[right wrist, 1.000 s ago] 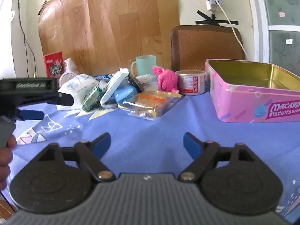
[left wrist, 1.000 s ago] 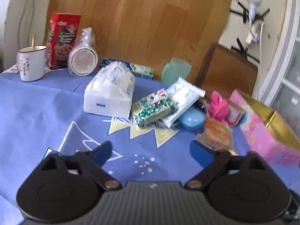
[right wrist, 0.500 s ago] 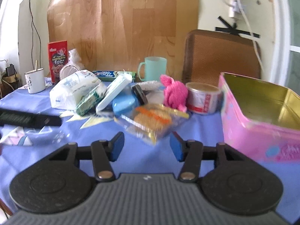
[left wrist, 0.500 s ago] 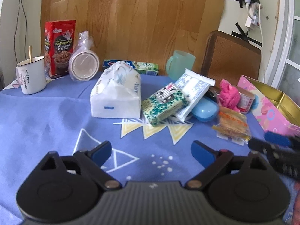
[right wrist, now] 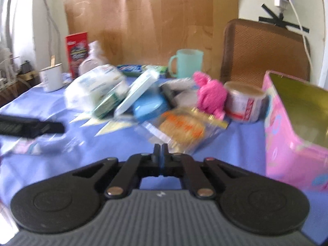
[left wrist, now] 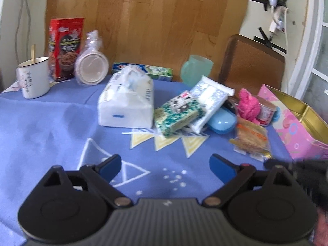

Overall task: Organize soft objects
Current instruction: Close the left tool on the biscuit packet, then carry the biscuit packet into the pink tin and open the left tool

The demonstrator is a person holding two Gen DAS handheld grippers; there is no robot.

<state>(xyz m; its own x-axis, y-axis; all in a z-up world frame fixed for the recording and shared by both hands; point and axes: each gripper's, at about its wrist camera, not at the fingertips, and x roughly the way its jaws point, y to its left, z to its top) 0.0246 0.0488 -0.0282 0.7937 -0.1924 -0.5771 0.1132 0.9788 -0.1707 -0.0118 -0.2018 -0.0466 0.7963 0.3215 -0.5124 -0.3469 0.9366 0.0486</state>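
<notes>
A pile of soft things lies mid-table: a white tissue pack, a green patterned tissue packet, a white wipes pack, a pink plush toy and a clear snack bag. My left gripper is open and empty, low over the blue cloth in front of the pile. My right gripper is shut with nothing between its fingers, just short of the snack bag. The plush stands behind that bag.
An open pink biscuit tin stands at the right, also in the right wrist view. A blue case, a small can, a green mug, a white mug, a red box and a chair surround the pile.
My right gripper has closed from open to fully shut and moved closer to the snack bag. My left gripper stays open and has shifted only slightly.
</notes>
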